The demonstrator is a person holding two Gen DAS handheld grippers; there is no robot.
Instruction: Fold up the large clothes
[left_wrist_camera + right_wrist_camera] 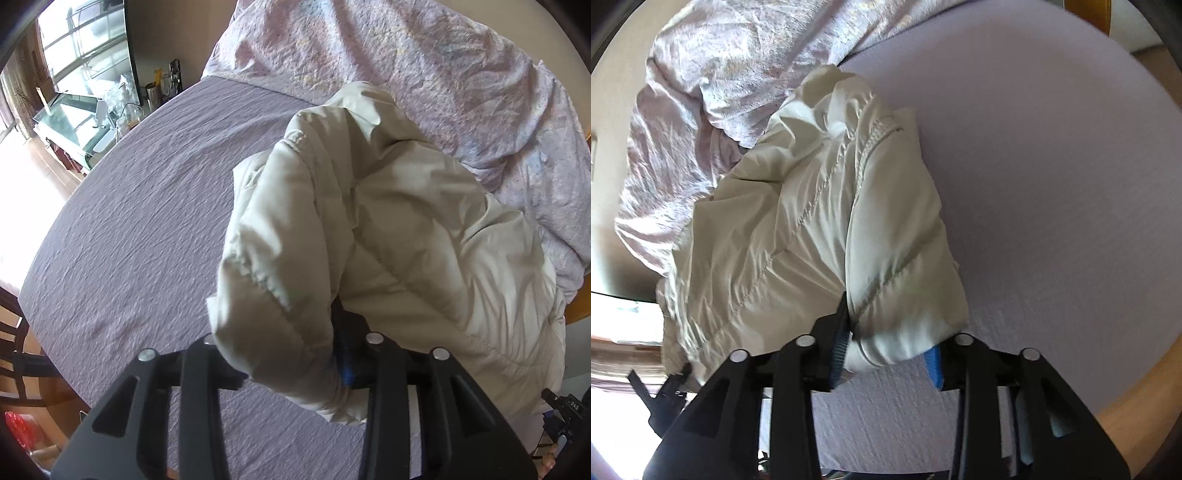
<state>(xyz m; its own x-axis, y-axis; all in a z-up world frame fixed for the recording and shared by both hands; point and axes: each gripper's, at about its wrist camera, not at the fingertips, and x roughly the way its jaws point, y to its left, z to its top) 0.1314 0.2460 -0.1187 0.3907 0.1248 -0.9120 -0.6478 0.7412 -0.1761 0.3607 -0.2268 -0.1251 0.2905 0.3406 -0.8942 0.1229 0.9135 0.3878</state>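
Bright daylight comes in from the window on my left, so white it washes out. The puffy white jacket has soft grey shadows. My pictures bend round, with dark, blurry corners.

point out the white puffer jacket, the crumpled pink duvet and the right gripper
white puffer jacket (388, 221): left wrist view, on the quilted body.
crumpled pink duvet (424, 66): left wrist view, on its wrinkled top, behind the jacket.
right gripper (890, 354): right wrist view, midway between the blue-padded fingertips, where jacket fabric sits.
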